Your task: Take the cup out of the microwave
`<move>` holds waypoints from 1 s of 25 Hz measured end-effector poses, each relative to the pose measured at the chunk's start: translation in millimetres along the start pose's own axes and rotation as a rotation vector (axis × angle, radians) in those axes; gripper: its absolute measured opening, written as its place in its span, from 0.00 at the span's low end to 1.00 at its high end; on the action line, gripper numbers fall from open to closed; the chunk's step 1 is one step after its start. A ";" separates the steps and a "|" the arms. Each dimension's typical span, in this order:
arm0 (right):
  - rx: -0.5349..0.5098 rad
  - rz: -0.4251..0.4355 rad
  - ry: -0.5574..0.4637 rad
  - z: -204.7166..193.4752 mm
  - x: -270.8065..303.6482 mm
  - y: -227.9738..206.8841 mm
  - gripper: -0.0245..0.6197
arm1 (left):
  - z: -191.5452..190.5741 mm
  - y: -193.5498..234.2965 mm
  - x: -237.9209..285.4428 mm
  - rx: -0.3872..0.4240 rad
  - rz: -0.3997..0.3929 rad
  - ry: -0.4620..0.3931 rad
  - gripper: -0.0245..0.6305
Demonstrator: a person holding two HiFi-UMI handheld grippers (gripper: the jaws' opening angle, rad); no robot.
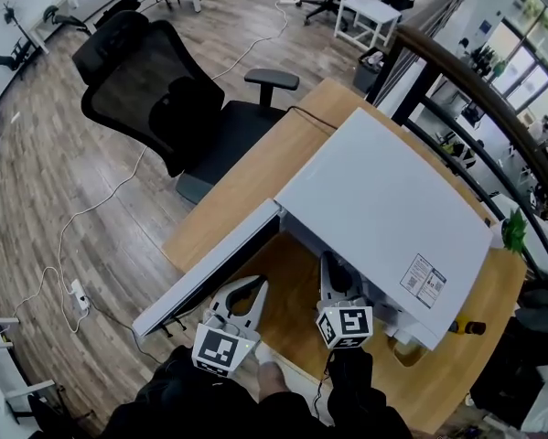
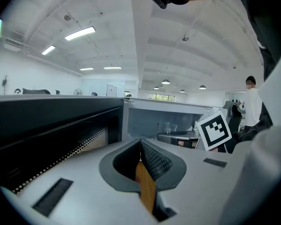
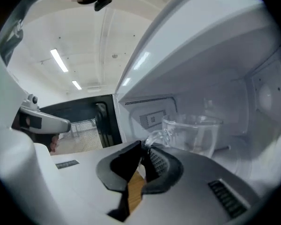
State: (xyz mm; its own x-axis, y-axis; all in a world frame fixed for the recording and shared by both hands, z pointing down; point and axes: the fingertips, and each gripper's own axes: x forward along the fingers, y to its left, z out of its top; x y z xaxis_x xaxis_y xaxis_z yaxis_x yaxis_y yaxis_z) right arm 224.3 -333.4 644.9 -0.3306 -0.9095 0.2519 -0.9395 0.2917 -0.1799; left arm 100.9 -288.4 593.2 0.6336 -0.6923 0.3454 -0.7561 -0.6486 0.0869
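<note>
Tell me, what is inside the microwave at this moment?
A clear glass cup is inside the microwave; the right gripper is shut on its handle. In the head view the microwave's top covers the cavity.

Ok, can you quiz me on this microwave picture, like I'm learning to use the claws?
1. True or false: the door of the microwave is closed.
2. Which claw reaches inside the microwave? A) the left one B) the right one C) both
3. Fill in: the right claw is shut on the clear glass cup, pinching its ____.

Key
1. False. The door hangs wide open.
2. B. The left claw is outside by the door, shut and empty.
3. Handle.
</note>
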 end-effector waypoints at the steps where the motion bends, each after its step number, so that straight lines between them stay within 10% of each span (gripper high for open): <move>1: 0.015 0.003 -0.016 3.9 -3.1 2.9 0.07 | 1.2 -0.2 -2.6 0.004 -0.001 -0.005 0.07; 25: 0.086 -0.131 -0.127 38.6 -103.2 82.6 0.06 | 37.5 -16.9 -104.4 0.101 -0.127 -0.070 0.07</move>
State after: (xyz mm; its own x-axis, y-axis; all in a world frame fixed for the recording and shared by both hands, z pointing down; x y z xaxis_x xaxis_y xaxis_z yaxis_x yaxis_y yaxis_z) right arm 184.4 -226.9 567.4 -0.1870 -0.9696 0.1579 -0.9606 0.1469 -0.2358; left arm 53.7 -217.0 520.6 0.7358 -0.6204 0.2715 -0.6508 -0.7587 0.0300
